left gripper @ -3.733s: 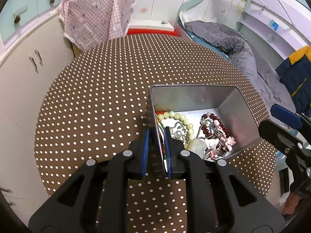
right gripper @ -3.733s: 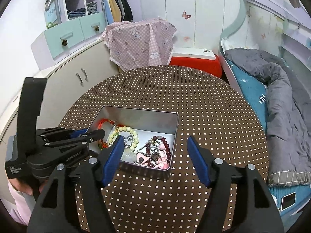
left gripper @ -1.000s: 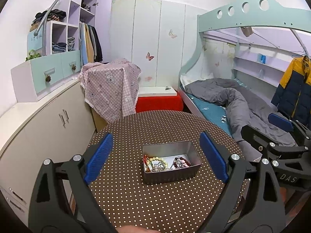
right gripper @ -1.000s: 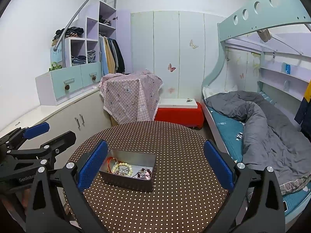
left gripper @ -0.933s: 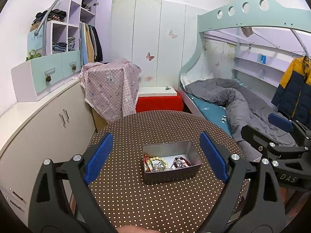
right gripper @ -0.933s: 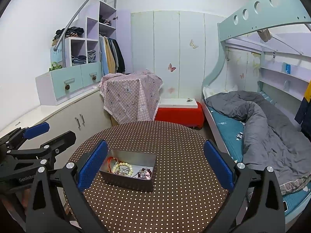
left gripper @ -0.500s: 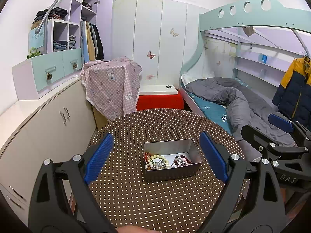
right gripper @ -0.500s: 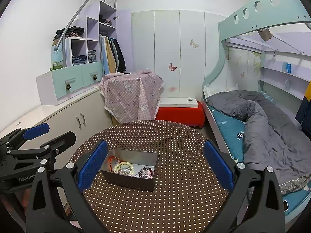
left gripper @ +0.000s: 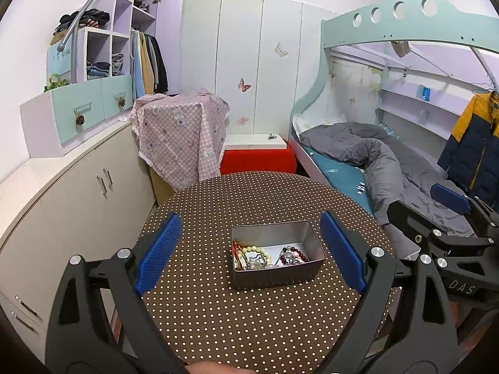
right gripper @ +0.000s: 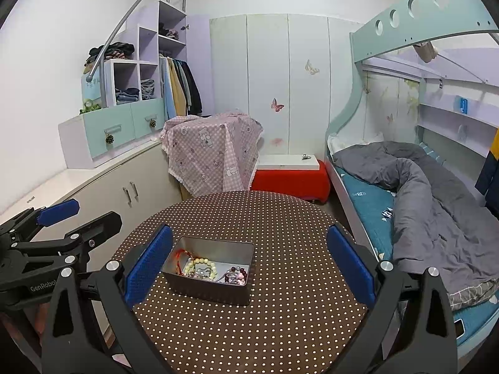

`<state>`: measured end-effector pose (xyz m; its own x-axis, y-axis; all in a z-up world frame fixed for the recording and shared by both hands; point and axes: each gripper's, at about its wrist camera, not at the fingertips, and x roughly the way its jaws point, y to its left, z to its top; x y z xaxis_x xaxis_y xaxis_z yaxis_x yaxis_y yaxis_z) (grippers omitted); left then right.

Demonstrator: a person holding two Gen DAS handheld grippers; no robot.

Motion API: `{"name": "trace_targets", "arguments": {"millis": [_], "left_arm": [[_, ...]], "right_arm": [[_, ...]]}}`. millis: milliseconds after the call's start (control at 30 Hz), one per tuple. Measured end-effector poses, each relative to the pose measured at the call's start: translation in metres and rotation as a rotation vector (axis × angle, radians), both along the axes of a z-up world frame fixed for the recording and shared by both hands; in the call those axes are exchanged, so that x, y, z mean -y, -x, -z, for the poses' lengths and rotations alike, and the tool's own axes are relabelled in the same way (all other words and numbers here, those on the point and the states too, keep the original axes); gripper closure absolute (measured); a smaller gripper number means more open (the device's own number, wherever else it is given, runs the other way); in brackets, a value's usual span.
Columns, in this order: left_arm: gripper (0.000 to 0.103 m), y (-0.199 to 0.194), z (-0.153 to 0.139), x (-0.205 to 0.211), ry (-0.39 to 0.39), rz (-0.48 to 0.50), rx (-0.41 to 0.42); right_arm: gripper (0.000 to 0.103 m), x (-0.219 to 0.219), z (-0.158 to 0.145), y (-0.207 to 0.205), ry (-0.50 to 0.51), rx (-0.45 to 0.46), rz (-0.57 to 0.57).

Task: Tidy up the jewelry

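A grey metal tin (left gripper: 276, 277) stands on the round brown polka-dot table (left gripper: 249, 199); it also shows in the right wrist view (right gripper: 205, 290). It holds jewelry (left gripper: 268, 257): a pale green bead bracelet (right gripper: 202, 263), a dark red bead bracelet, a red cord and chains. My left gripper (left gripper: 249, 254) is open and empty, held back above the table's near side. My right gripper (right gripper: 249, 263) is open and empty, likewise held back and above. Neither touches the tin.
White cabinets (left gripper: 81, 187) run along the left. A pink checked cloth (left gripper: 181, 134) covers a box behind the table, next to a red stool (left gripper: 257, 159). A bunk bed with a grey duvet (left gripper: 374, 155) is on the right.
3.7 s ago my left gripper was shut on the tin's wall; it has let go, and both grippers have pulled back and up. In the last second they have barely moved.
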<state>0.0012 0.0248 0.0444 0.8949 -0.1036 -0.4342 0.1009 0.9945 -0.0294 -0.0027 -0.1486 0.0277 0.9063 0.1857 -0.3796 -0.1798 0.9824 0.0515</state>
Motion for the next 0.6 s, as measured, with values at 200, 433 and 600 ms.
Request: {"name": "trace_targets", "arguments": {"millis": [200, 433, 600], "left_arm": [[0.014, -0.0012, 0.001, 0.0008, -0.001, -0.003, -0.002], [0.014, -0.0035, 0.0027, 0.0017, -0.004, -0.005, -0.01], [0.014, -0.004, 0.003, 0.0053, -0.014, -0.016, -0.006]], "right_arm": [[0.008, 0.0001, 0.0001, -0.0008, -0.002, -0.003, 0.0], [0.008, 0.0011, 0.0018, -0.0057, -0.005, -0.014, 0.001], [0.008, 0.0023, 0.0033, -0.008, -0.009, -0.018, 0.001]]}}
